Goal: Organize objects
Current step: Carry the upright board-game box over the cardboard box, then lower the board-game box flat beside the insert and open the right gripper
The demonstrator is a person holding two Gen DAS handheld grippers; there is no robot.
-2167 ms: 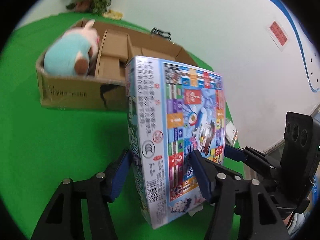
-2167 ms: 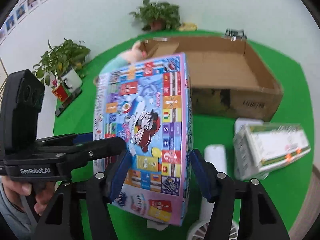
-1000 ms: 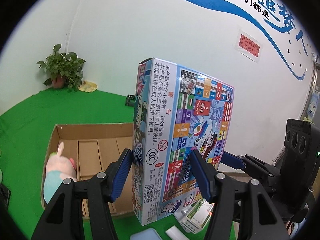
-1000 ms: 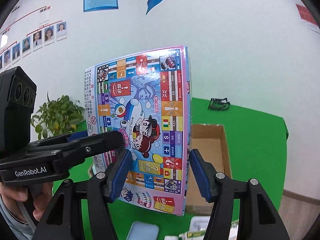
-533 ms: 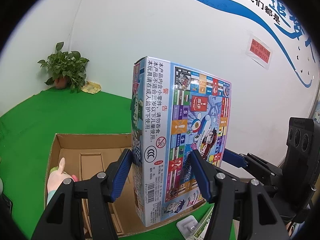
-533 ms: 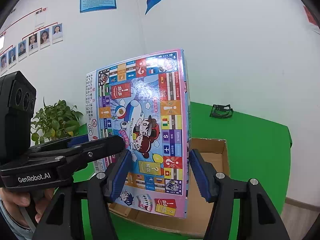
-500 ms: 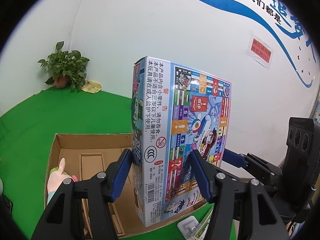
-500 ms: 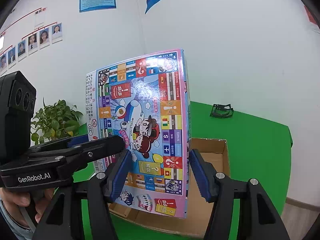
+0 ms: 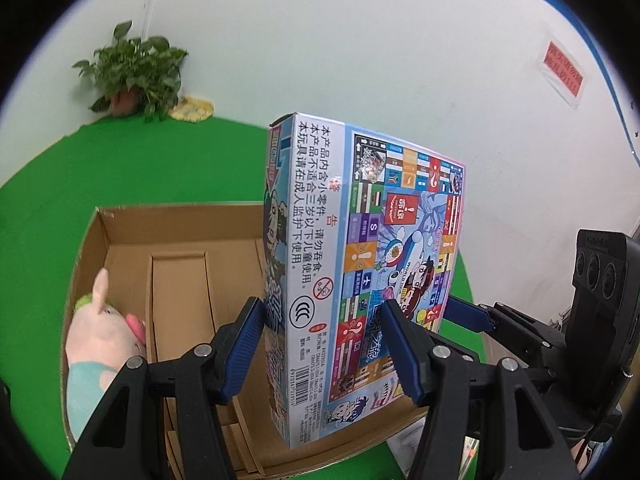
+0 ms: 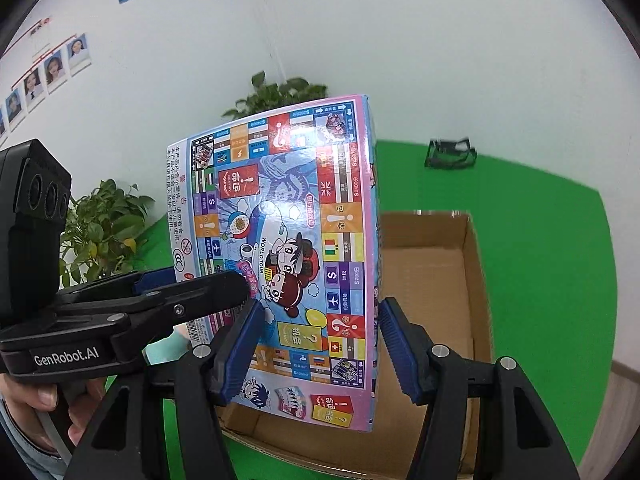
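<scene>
In the left wrist view the left tool (image 9: 322,344) sits at the lower middle of the frame with its blue pads pressed on the two broad faces of a board game box (image 9: 360,272), clamped onto the box's left edge strip with the printed warning text. The box stands upright and reaches to the middle of the frame. At the right edge of that view the right tool (image 9: 466,316) grips the box's opposite side, one blue pad showing against the pink-bordered edge. In the right wrist view the right tool (image 10: 320,344) holds the same board game box (image 10: 288,248) at its lower right part, pads closed on both faces, while the left tool (image 10: 160,284) comes in from the left of the frame, held by a person's hand (image 10: 48,404) at the lower left. The box hangs above an open cardboard carton (image 9: 180,248), its bottom corner over the carton's near wall; whether it touches the carton cannot be told. In the lower left of the left wrist view a pink and pale blue plush toy (image 9: 100,344) lies inside the carton against its left wall. The carton (image 10: 472,280) rests on a green desk (image 10: 552,280). Farther out, a potted plant (image 9: 132,72) stands at the upper left by the white wall, and a small black object (image 10: 450,154) lies on the green surface at the upper right of the right wrist view.
</scene>
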